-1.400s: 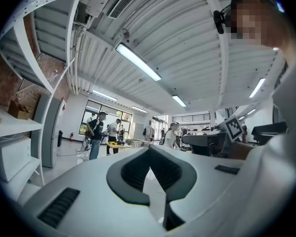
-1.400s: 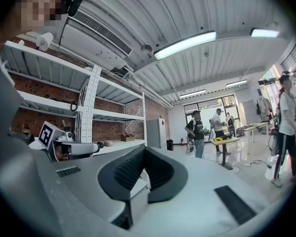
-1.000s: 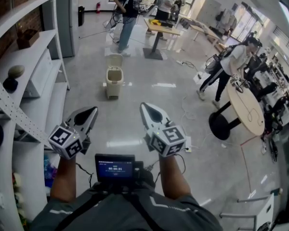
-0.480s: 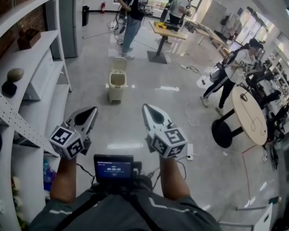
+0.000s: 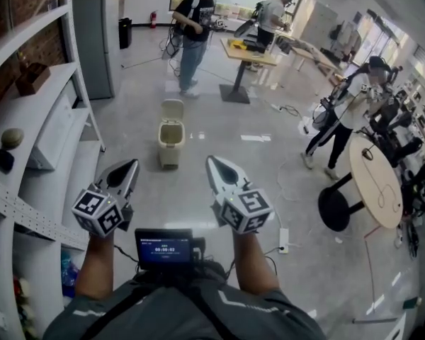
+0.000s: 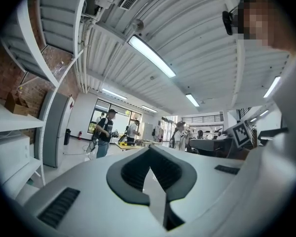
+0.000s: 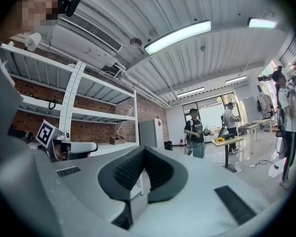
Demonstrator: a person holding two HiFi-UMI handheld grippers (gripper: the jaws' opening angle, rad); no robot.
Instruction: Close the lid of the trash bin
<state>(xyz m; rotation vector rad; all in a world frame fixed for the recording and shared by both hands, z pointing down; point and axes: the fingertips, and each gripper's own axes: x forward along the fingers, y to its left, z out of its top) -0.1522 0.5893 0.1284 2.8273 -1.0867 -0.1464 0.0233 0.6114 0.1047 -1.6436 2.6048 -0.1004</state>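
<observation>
The trash bin stood on the shiny grey floor at about 12 o'clock from the person, a small cream-coloured bin with its lid raised upright behind the open mouth. Both grippers were held out low in front of the person and well apart from the bin, one to either side of the line toward it. The left gripper, at 11 o'clock, had its jaws closed tip to tip with nothing between them; its own view looked past the joined jaws at the ceiling lights and the far end of the room. The right gripper, at 1 o'clock, was likewise closed and empty, and its view showed only the brick wall and shelves beyond the jaws. A small screen sat on the person's chest between the two forearms. White shelving ran along the wall from 9 to 11 o'clock, with a grey cabinet at its far end. Beyond the bin, at 12 to 1 o'clock, two people stood by a worktop. At 3 o'clock another person bent near a round table.
</observation>
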